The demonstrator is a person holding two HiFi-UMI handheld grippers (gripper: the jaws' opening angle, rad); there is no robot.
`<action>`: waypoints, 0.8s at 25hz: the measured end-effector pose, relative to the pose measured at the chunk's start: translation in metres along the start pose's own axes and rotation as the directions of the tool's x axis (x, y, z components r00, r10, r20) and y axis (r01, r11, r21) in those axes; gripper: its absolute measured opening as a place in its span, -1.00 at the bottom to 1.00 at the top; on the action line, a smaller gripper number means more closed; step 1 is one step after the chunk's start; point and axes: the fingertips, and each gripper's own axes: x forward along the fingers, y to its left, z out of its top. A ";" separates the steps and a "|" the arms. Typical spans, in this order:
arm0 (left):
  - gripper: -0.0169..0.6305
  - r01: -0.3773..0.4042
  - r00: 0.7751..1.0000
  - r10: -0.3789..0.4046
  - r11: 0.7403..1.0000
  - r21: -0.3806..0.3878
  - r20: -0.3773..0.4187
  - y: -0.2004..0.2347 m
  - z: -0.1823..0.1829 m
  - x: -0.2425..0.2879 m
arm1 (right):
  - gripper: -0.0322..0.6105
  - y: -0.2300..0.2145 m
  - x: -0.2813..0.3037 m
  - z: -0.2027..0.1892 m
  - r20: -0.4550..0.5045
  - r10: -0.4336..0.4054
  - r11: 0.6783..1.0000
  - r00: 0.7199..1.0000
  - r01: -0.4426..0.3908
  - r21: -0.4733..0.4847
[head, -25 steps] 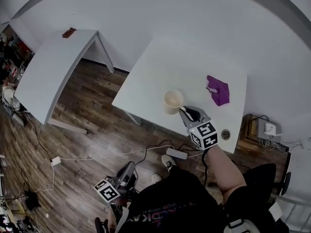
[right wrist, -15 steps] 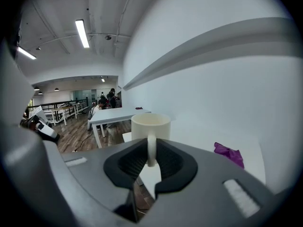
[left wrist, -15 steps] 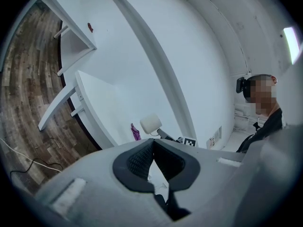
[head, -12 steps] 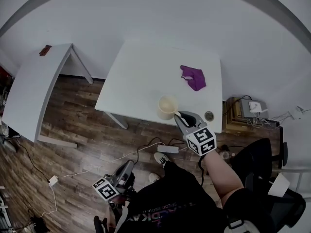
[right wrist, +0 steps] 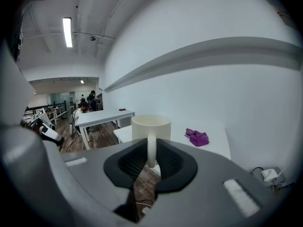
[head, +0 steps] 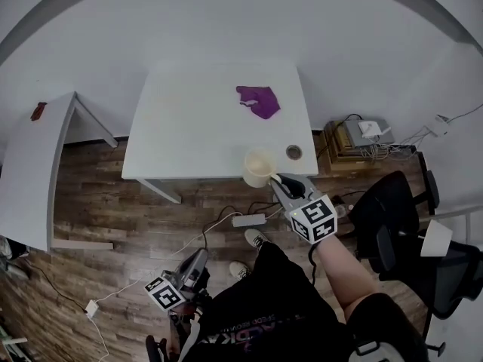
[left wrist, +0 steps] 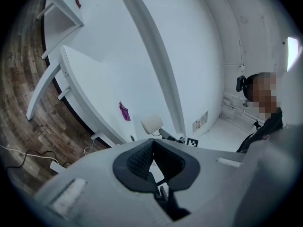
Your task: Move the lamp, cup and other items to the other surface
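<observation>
One second ago the cup (head: 259, 167) was well inside the near edge of the desk (head: 189, 127). Now it hangs right at that edge, with floorboards showing under it in my right gripper view. My right hand-held gripper (head: 281, 181) is closed on the cup's handle (right wrist: 151, 145), with the pads pinching it from both sides and the cup upright. That grip looks the same across the last second.

What has changed most is my facing. The desk has swung to the middle of my head view, and the other desk (head: 26, 179) has slid off to the far left. A small reddish thing (head: 38, 111) lies at its far end.

I judge that the cup is lifted and in transit, not yet set down. The other desk is well apart from it, so I need a turn and a carry to the left.

My left hand-held gripper (left wrist: 151, 144) hangs low by my legs. Its pads meet at the tips and nothing is between them, so it is free for the next pick.

A purple cloth (head: 258, 101) still lies on the desk, and so does a small round thing (head: 293, 152) near the right corner. A white shade shape (head: 434, 238) by the chair at the right may be the lamp, but I cannot tell. Most of the job is still ahead.
</observation>
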 end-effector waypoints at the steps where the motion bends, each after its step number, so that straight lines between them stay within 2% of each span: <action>1: -0.96 0.014 1.000 -0.014 1.000 0.001 -0.015 -0.004 -0.003 0.004 | -0.73 -0.004 -0.010 -0.004 -0.005 -0.018 1.000 1.000 0.018 0.004; 10: -0.96 0.086 0.989 -0.085 0.996 0.003 -0.117 -0.013 -0.019 0.046 | -0.73 -0.058 -0.076 -0.024 -0.011 -0.187 0.979 0.982 0.187 0.078; 16: -0.96 0.153 0.962 -0.148 0.988 0.007 -0.228 -0.036 -0.047 0.103 | -0.73 -0.107 -0.124 -0.042 -0.015 -0.279 0.953 0.960 0.279 0.120; 20: -0.96 0.193 0.933 -0.185 0.981 -0.004 -0.309 -0.052 -0.066 0.139 | -0.73 -0.141 -0.167 -0.061 -0.033 -0.362 0.917 0.931 0.363 0.167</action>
